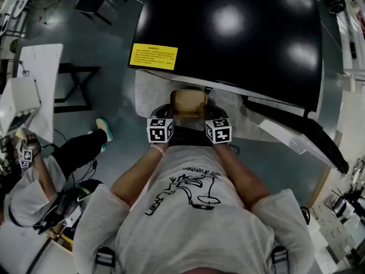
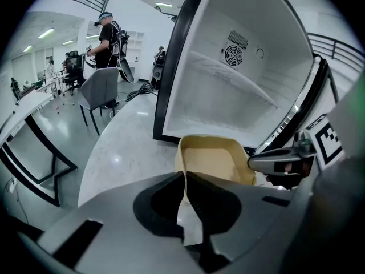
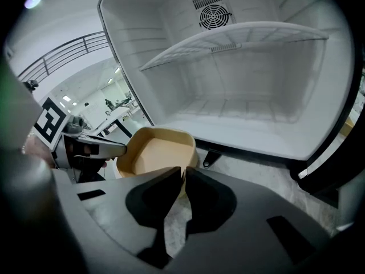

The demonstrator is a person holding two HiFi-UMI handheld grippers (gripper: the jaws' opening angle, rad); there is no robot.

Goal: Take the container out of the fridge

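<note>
Open lab hall: white workbenches [image 1: 40, 73], floor cables [image 2: 140, 90], overhead railing [image 3: 63, 53].

Looks like matt tan plastic on the container [image 2: 214, 161]. Gleams glossy black outside the fridge [image 1: 239, 39], smooth white plastic within. Resembles polished speckled stone on the table [image 2: 120, 153]. Appears matt grey plastic on left gripper [image 2: 185, 176] and right gripper [image 3: 183, 173].

Pale grey short-sleeved T-shirt [image 1: 228, 233] with a black sketch print [image 1: 185, 192] on the chest, dark straps [image 1: 104, 260] at both shoulders, thin bracelet [image 1: 158, 149] on the left wrist
</note>
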